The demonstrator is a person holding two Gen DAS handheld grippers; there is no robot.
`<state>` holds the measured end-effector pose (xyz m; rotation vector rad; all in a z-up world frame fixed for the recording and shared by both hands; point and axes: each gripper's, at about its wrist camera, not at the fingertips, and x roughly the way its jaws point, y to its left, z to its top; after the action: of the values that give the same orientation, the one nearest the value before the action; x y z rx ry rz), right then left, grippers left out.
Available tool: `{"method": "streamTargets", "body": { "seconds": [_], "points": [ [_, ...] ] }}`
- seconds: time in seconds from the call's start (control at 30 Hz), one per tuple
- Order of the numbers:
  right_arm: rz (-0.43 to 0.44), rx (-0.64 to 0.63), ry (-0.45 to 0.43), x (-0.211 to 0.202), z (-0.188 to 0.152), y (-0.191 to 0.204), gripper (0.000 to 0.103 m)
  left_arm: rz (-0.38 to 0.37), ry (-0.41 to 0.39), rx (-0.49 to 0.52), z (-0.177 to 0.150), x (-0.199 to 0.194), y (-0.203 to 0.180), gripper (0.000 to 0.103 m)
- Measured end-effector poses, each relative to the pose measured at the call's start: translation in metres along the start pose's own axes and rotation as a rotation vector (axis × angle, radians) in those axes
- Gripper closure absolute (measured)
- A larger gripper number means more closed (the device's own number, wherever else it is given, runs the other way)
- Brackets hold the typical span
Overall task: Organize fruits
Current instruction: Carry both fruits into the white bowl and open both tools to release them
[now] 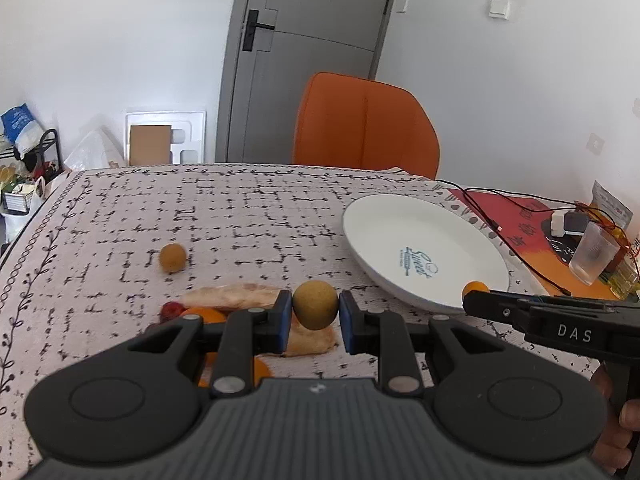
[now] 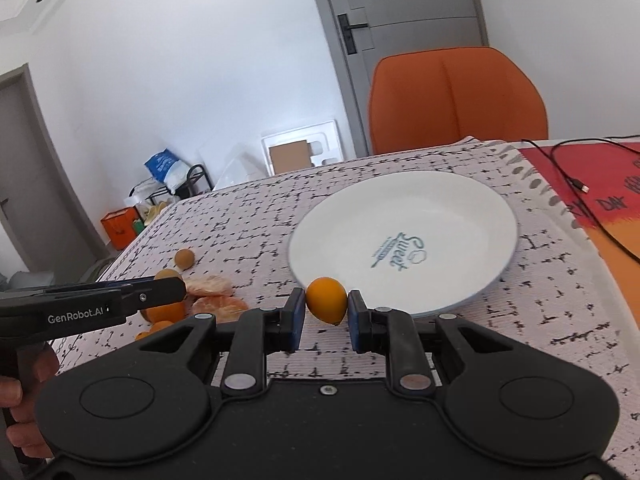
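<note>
Left gripper [image 1: 315, 312] clamps one tan round fruit [image 1: 315, 305] above bench [image 1: 240, 216]. Right gripper [image 2: 326, 312] clamps one small orange fruit [image 2: 326, 300] at near rim of one white plate [image 2: 440, 208]. Second tan fruit [image 1: 173, 257] lies loose on bench, beside peeled segments [image 2: 218, 300].

You get bright, even daylight in both views, with soft, faint shadows on the counter [image 1: 240, 216]. The white walls wash out to a flat pale tone and the white plate [image 2: 440, 216] shows a gentle sheen but no hard glare. Fisheye bending is strong: the grey door [image 1: 304, 60] bows, the counter's far edge curves, and dark vignette fills the corners. In the right wrist view the plate's near rim and the orange chair [image 2: 456, 96] look slightly smeared. The left wrist view is sharper, though the nearest gripper body is soft.
</note>
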<state>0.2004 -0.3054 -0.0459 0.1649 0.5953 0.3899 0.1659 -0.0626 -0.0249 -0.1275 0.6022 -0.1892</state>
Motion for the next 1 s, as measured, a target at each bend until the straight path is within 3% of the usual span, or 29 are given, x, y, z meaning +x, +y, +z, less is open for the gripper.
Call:
{"method": "streamTargets", "body": {
  "seconds": [0.93, 1.0],
  "points": [
    [-0.067, 0.063, -0.030, 0.012, 0.003, -0.047, 0.081, -0.048, 0.014, 0.098, 0.025, 0.052, -0.050, 0.079],
    [-0.072, 0.067, -0.034, 0.011, 0.003, -0.048, 0.076, -0.050, 0.014, 0.103, 0.027, 0.054, -0.053, 0.079]
  ]
}}
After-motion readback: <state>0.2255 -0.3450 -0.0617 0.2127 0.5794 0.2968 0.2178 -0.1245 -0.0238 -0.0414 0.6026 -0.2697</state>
